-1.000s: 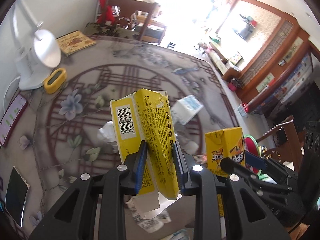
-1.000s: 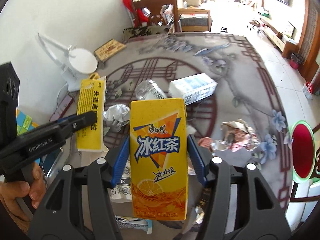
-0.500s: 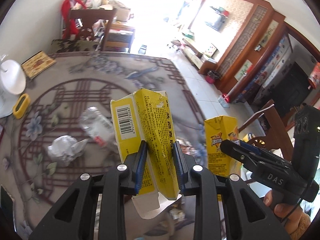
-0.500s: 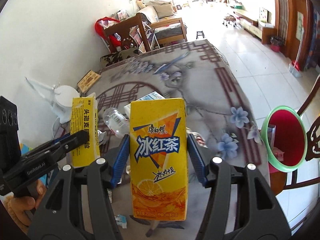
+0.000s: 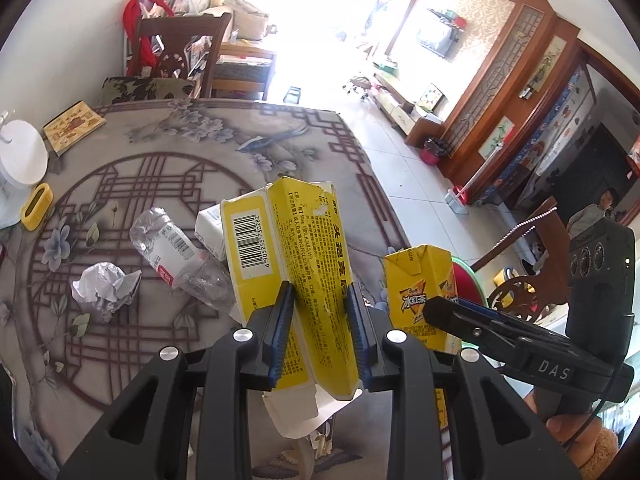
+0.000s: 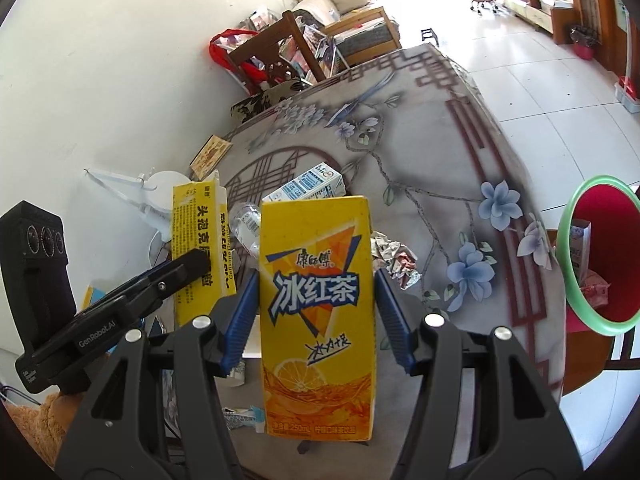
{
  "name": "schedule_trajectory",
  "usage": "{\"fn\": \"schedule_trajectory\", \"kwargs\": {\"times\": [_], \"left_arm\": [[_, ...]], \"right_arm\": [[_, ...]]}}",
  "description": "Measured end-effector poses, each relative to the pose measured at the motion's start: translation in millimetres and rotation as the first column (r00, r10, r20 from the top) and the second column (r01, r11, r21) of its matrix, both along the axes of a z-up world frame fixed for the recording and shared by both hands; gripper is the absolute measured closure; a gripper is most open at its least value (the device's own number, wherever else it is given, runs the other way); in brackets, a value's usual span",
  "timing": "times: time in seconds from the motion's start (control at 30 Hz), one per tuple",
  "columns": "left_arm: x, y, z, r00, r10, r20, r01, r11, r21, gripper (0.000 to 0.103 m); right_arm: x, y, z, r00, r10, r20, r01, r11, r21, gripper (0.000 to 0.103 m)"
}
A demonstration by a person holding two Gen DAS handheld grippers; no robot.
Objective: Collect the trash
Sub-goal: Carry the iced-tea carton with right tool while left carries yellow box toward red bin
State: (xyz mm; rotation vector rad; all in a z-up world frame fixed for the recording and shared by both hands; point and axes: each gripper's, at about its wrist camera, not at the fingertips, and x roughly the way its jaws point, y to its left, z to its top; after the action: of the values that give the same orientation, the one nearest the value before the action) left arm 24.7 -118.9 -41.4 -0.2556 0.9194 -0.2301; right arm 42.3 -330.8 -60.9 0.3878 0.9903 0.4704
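My left gripper [image 5: 320, 320] is shut on a torn yellow cardboard box [image 5: 292, 248], held above the table; the box also shows in the right wrist view [image 6: 200, 248]. My right gripper [image 6: 316, 312] is shut on a yellow iced-tea carton [image 6: 316, 292], which also shows in the left wrist view [image 5: 420, 292]. A red bin with a green rim [image 6: 600, 256] stands off the table's right edge and holds some trash. On the patterned tablecloth [image 5: 160, 152] lie a crushed clear bottle [image 5: 172, 252], crumpled foil [image 5: 104, 288] and a white-blue milk carton [image 6: 308, 188].
A white desk lamp [image 5: 20, 156], a yellow tape holder [image 5: 36, 204] and a book [image 5: 74, 126] sit at the table's far left. A wooden chair [image 5: 180, 52] stands behind the table. Crumpled wrappers [image 6: 396, 260] lie near the right gripper. Tiled floor lies to the right.
Both grippers have swung to the right with their cartons still held. The red bin has come closer in the right wrist view.
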Motion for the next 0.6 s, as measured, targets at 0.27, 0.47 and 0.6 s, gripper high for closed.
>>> {"fn": "schedule_trajectory", "kwargs": {"times": [0.27, 0.47, 0.6], "left_arm": [[2.9, -12.1, -6.9, 0.999, 0.03, -0.031, -0.03, 1.0, 0.009, 0.077], [5.4, -9.6, -7.9, 0.997, 0.073, -0.033, -0.073, 0.997, 0.016, 0.077], [4.1, -6.5, -8.7, 0.995, 0.094, -0.036, -0.093, 0.995, 0.019, 0.077]], "right_arm": [[7.3, -22.2, -11.2, 0.999, 0.015, -0.038, -0.014, 0.999, 0.029, 0.047], [13.2, -18.6, -25.3, 0.995, 0.062, -0.081, -0.059, 0.997, 0.044, 0.047], [14.0, -16.0, -30.5, 0.993, 0.076, -0.094, -0.072, 0.996, 0.045, 0.047]]}}
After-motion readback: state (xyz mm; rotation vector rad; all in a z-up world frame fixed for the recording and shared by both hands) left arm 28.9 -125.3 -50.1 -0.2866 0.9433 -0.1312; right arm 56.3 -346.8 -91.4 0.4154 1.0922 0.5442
